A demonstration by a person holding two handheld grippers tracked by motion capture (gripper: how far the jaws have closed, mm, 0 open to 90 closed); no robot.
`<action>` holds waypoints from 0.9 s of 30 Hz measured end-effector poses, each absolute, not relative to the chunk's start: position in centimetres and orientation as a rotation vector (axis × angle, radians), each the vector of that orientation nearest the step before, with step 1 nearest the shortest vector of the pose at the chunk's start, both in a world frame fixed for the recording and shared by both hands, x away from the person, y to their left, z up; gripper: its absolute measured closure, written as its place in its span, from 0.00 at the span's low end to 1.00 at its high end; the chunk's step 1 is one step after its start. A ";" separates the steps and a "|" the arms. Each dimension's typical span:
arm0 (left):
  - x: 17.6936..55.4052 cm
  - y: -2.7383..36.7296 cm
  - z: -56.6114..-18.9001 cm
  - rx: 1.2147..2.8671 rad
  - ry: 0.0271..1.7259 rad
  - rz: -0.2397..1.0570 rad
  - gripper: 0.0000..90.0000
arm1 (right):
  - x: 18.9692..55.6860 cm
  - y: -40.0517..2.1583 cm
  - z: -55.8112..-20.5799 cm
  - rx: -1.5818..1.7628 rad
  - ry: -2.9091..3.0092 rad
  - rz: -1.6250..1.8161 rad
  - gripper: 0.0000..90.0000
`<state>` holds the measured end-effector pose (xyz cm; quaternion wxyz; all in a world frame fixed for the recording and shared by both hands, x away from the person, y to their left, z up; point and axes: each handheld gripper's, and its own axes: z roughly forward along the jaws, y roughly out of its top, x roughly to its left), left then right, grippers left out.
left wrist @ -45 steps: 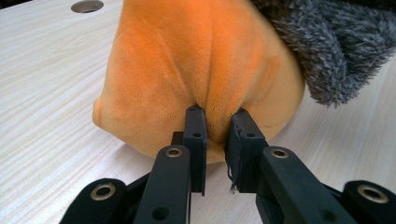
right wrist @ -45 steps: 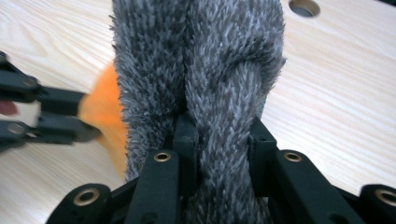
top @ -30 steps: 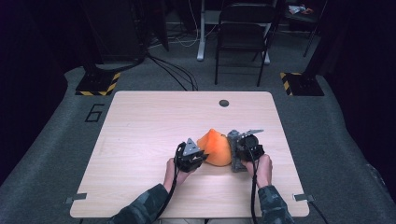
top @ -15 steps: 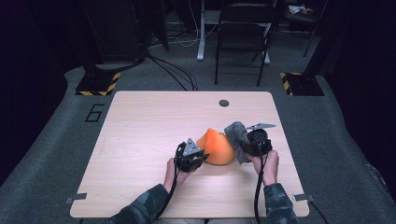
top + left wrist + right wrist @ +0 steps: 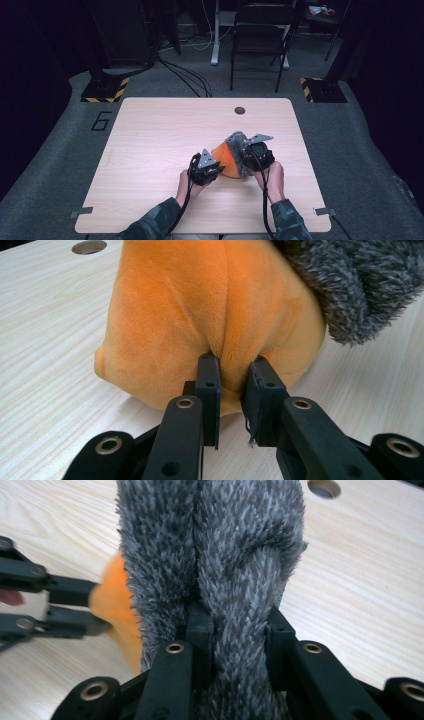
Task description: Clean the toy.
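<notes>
Here the orange plush (image 5: 226, 155) lay on the wooden table (image 5: 150, 150), toward five o'clock from the table's middle, between the two hands. The left gripper (image 5: 212, 167) sat at its eight o'clock side with both jaws pinched onto a fold of the orange fabric, as the left gripper view showed (image 5: 220, 315). The right gripper (image 5: 244, 152) was at the plush's three o'clock side, its jaws clamped tight on the grey fuzzy part (image 5: 220, 555), which draped over the orange body (image 5: 117, 605). A round cable hole (image 5: 240, 110) sat at twelve o'clock from the plush, well apart.
</notes>
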<state>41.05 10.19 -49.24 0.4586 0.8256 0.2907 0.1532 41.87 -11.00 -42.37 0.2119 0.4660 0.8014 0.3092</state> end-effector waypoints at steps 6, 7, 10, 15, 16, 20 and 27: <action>41.1 10.2 -49.2 2.033 0.722 0.379 0.87 | 42.3 -12.2 -43.2 1.347 2.243 0.818 0.80; 41.1 10.2 -49.3 2.029 0.723 0.384 0.87 | 42.4 -12.5 -43.4 1.354 2.247 0.806 0.80; 41.1 10.3 -49.3 2.033 0.720 0.379 0.87 | 42.8 -13.2 -44.2 1.399 2.252 0.774 0.80; 41.2 10.3 -49.2 2.037 0.714 0.388 0.87 | 43.3 -14.2 -45.9 1.451 2.248 0.731 0.80; 41.2 10.3 -49.3 2.035 0.713 0.393 0.87 | 43.4 -14.3 -46.2 1.463 2.248 0.710 0.80; 41.3 10.4 -49.3 2.029 0.729 0.386 0.87 | 43.8 -14.9 -48.5 1.510 2.244 0.648 0.80; 41.7 11.0 -49.4 2.003 0.771 0.382 0.86 | 43.7 -16.1 -48.0 1.598 2.214 0.742 0.80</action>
